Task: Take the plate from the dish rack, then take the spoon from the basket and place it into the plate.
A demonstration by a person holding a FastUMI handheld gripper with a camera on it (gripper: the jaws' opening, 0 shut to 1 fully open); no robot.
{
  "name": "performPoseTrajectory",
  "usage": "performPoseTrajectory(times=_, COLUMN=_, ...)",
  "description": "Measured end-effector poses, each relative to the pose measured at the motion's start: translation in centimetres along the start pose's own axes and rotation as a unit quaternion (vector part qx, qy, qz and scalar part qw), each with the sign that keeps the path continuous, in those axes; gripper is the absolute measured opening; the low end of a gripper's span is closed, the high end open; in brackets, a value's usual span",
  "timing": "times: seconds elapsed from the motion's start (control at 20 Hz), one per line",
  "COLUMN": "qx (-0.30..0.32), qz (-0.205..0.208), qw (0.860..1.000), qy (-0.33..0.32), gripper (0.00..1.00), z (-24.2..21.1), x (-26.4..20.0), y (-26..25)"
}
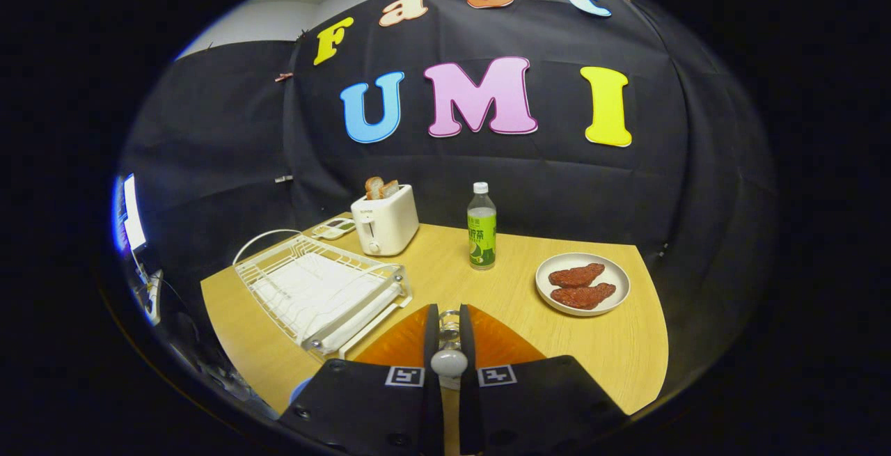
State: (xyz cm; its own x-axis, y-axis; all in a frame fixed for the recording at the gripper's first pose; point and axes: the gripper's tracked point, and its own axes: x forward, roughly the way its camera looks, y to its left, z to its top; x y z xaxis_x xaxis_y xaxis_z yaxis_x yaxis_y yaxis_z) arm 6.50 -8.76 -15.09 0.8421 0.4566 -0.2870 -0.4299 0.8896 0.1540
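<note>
My gripper [449, 334] hangs low over the wooden table [626, 351], its fingers [431, 344] nearly together and shut on the spoon [449, 362]. The spoon's pale rounded end sits between them and a shiny part pokes out ahead. Directly beneath the fingertips lies the orange plate [501, 341], showing on both sides of the fingers. The white wire dish rack [320, 289] stands just left of the plate, with no dishes in it. A small blue edge [299, 390] shows near the left finger's base; I cannot tell whether it is the basket.
A white toaster [384, 223] with bread slices stands behind the rack, with a small remote-like device [334, 228] to its left. A green-labelled bottle [481, 233] stands mid-table. A white plate [582, 283] with two reddish-brown pieces sits to the right. A lit screen [131, 216] glows beyond the table's left side.
</note>
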Motion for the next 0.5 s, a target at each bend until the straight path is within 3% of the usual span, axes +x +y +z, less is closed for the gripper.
performPoseTrajectory(times=0.25, qx=0.008, qz=0.059, qw=0.998, qy=0.014, gripper=0.13, z=-0.5, x=-2.7, y=4.2)
performPoseTrajectory(times=0.5, qx=-0.014, qz=0.116, qw=0.992, qy=0.044, gripper=0.13, z=-3.9, x=-3.0, y=8.5)
